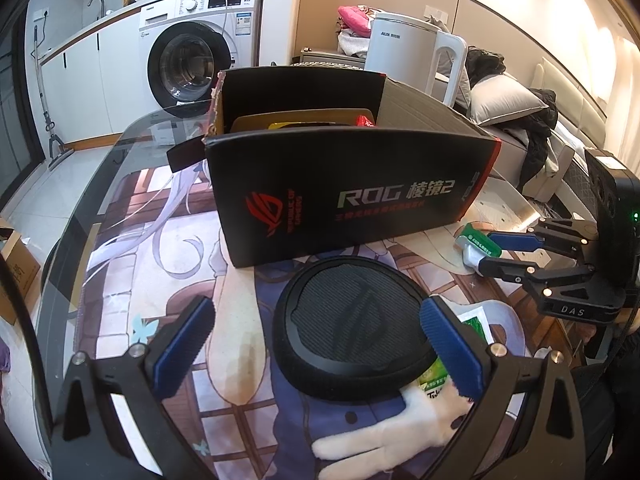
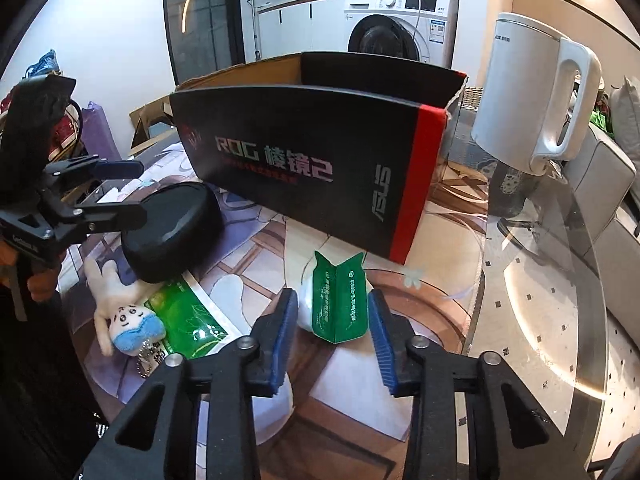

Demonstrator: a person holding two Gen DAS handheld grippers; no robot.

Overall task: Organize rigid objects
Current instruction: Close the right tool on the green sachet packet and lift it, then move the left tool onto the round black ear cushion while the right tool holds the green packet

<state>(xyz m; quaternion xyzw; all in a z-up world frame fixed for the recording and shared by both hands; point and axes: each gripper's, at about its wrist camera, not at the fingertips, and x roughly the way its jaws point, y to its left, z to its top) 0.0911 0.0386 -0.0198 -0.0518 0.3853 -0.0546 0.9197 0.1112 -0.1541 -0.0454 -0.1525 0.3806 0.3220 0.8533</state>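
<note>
Both angled down: right hand-held gripper (image 2: 333, 328) clamped on green tube (image 2: 340, 300); left hand-held gripper (image 1: 316, 344) apart.

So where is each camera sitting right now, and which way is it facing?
Left wrist: on the left gripper, looking down over the black round case toward the black box; its open jaws show, and the right gripper at the right edge.
Right wrist: on the right gripper, looking down at the green packet between its jaws, which are closed on it; the left gripper and a hand show at left.
Shared: box, case, green packet, white kettle, plush toy, washing machine.
</note>
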